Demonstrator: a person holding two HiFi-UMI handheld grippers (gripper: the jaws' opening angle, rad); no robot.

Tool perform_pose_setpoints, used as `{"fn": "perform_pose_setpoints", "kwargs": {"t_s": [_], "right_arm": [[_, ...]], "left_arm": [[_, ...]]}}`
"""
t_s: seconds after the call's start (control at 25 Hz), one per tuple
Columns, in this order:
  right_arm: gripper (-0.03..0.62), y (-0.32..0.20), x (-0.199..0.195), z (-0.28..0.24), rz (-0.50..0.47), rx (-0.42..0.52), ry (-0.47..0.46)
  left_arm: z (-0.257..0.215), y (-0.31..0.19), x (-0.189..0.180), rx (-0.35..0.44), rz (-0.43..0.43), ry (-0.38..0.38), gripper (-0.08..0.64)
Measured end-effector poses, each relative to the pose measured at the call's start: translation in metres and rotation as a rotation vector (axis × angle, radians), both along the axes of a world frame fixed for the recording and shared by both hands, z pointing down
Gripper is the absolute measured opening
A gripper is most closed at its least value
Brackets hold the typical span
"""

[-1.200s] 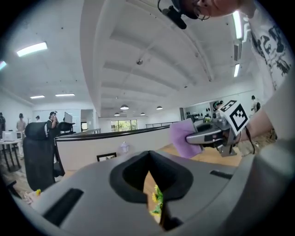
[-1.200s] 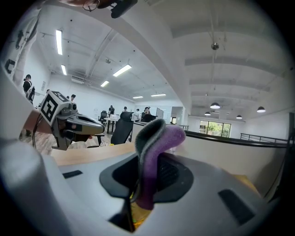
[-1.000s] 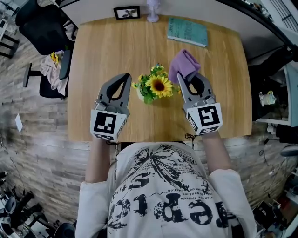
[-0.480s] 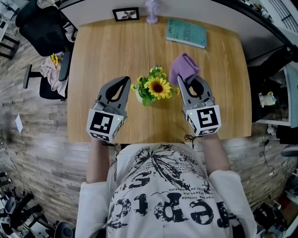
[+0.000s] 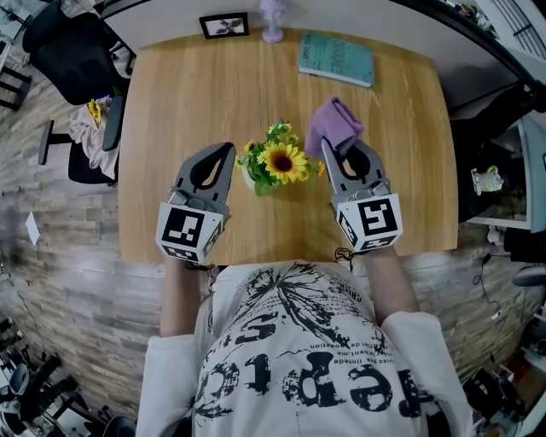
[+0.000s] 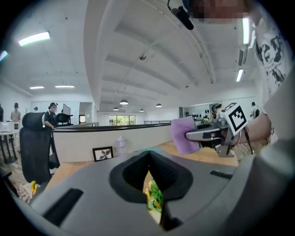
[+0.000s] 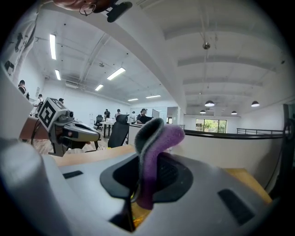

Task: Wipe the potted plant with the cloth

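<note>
Little has shifted in the last second: both tongs sit in about the same places either side of the plant, and the whole head view has slid slightly, with the left tongs (image 5: 223,152) showing a touch lower in frame.

Observations:
- Left tongs: pressed together, nothing between them. Through the slit below the tips its own view shows green leaves and yellow flowers, so the plant (image 5: 275,162) lies just ahead of it.
- Right tongs (image 5: 331,152): pinching the purple cloth (image 5: 333,125). In its own view the cloth stands up from between the closed tips in a folded lump and flops over at the top.
- Plant: mid-counter, between the two tongs, sunflower facing up, pot mostly hidden under the foliage.
- Cloth hangs just beside the plant on its right. I see no contact between cloth and leaves in the head view.
- Far edge of the counter (image 5: 188,94): a teal book (image 5: 336,59) and a small framed picture (image 5: 224,25), well apart from the work.

Progress, as judged: the cloth is in hand and brought up near the plant, so pick-up is done. Wiping itself does not look started. Left to do: bring the cloth onto the leaves and flowers and stroke over them. The left tongs look placed to steady the pot if needed.
</note>
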State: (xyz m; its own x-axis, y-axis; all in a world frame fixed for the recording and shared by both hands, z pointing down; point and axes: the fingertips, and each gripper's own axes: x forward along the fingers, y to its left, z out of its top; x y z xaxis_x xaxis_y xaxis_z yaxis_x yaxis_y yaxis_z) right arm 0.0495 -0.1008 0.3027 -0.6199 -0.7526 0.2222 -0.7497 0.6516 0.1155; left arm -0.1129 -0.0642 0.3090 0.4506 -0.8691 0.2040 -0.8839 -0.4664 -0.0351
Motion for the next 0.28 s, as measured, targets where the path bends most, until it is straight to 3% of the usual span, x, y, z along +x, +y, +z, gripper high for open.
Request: {"fn": "perform_pose_setpoints", "kwargs": {"t_s": [0.28], "right_arm": [[0.062, -0.0011, 0.0021, 0.0042, 0.003, 0.001, 0.016]], "left_arm": [[0.0013, -0.0017, -0.0049, 0.001, -0.042, 0.023, 0.005]]}}
